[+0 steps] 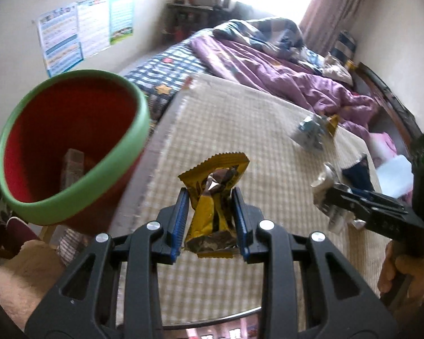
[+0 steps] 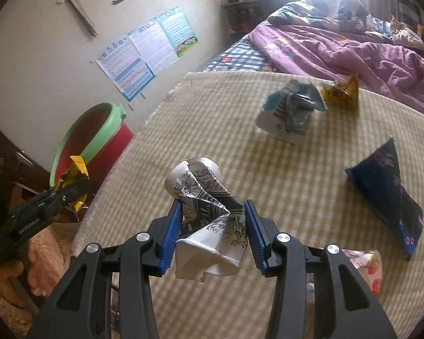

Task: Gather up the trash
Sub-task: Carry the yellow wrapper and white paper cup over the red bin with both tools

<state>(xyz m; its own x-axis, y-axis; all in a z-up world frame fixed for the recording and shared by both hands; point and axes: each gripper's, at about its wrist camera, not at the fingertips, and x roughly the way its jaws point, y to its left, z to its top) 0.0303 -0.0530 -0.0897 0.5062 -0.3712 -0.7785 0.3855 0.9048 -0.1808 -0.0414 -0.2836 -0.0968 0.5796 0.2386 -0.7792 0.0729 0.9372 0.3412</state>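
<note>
The yellow wrapper [image 1: 216,206] is pinched by the left gripper [image 1: 212,223], beside the red bin [image 1: 70,147] off the checked mat's [image 2: 268,147] left edge. The crumpled cup [image 2: 209,217] is clamped by the right gripper [image 2: 213,231] above the mat's near edge.

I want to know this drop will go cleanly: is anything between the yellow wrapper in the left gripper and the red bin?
Nothing visible. The left gripper holds the yellow wrapper in open air beside the red bin, whose green-rimmed mouth is uncovered.
</note>
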